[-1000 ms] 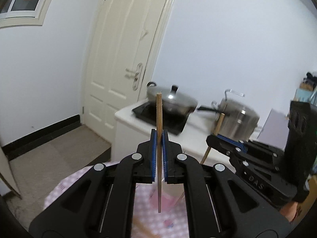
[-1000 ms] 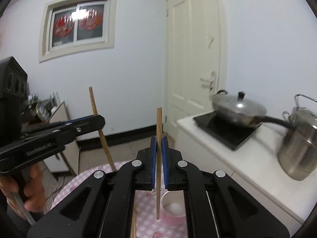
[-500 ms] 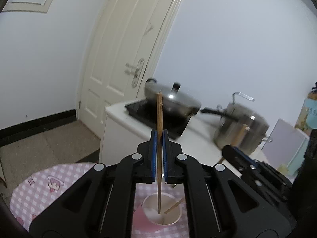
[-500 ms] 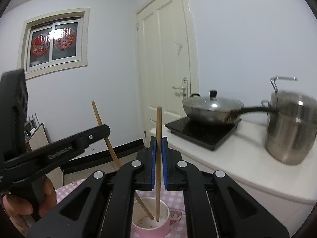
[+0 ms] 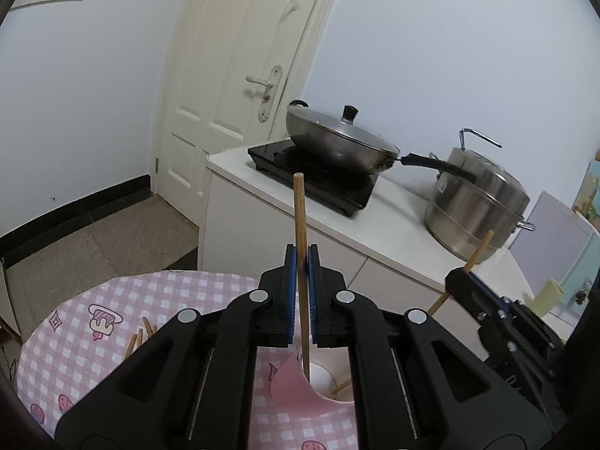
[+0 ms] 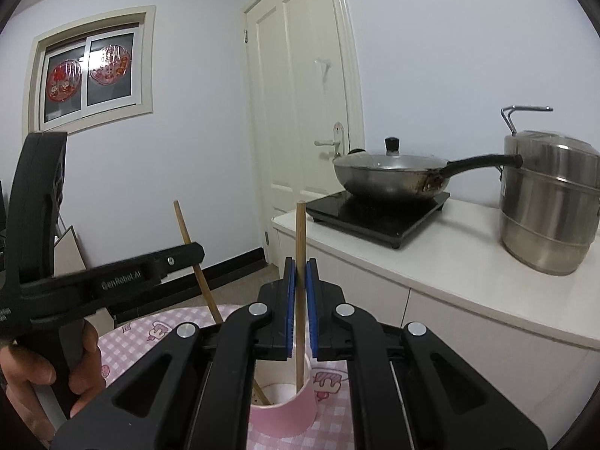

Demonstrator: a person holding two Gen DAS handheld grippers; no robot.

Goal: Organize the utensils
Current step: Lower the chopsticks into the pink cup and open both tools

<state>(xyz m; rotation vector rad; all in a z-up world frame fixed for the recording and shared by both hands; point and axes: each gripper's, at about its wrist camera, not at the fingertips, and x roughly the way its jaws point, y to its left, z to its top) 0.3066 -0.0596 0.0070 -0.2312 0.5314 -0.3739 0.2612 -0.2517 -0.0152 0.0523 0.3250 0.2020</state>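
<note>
Left claw (image 5: 301, 281) is clamping one wooden chopstick (image 5: 300, 225) at about mid-length, upright, lower tip dipping inside the pink cup (image 5: 296, 386) standing on the checked worktop (image 5: 157, 300). Loose chopsticks (image 5: 139, 335) are lying left of the cup. Right claw (image 6: 300, 288) is likewise pinching its own chopstick (image 6: 300, 232) upright, tip entering the same cup (image 6: 288, 412).

Handling, judged: sticks are light, stiff, smooth, prone to pivoting between pads. Mid-shaft hold is suiting them. The cup is looking light and tippable.
</note>
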